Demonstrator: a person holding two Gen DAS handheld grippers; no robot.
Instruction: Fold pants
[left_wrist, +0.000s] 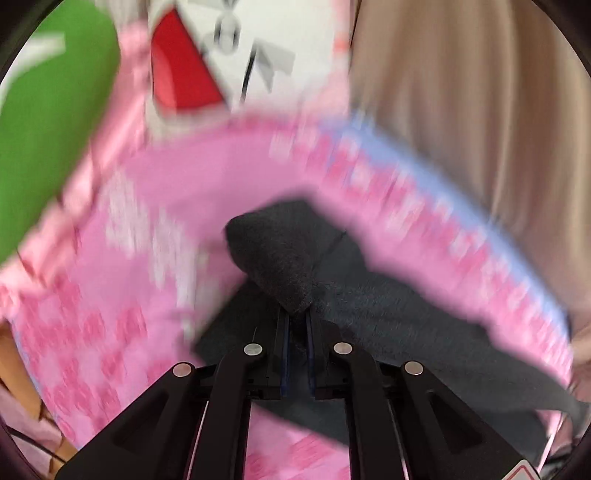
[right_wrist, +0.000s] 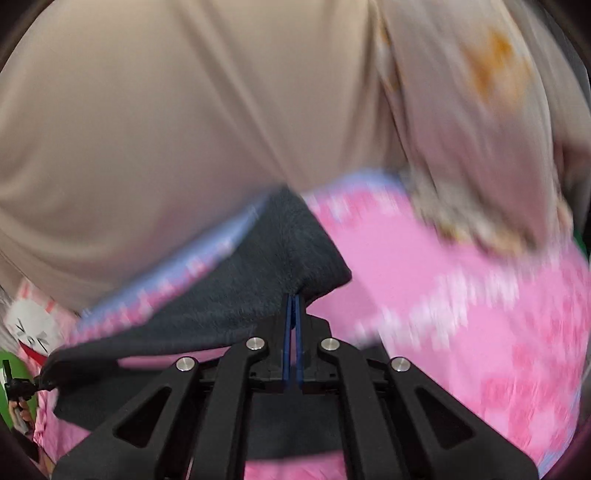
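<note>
Both tools pinch the dark pants (left_wrist: 280, 258): left tool (left_wrist: 297, 317), right tool (right_wrist: 294, 295), over what looks like a pink sheet (left_wrist: 155, 206).

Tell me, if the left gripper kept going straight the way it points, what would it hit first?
Probably the dark pants pinched in the left gripper, then the pink bedsheet beyond; blur makes depth uncertain.

One dark grey fleece pair of pants (left_wrist: 388, 306) lies on one pink checked bedspread (left_wrist: 155, 206). Two black two-finger grippers (left_wrist: 297, 317) (right_wrist: 294, 299). Possibly one green cushion (left_wrist: 48, 122), blurred.
</note>
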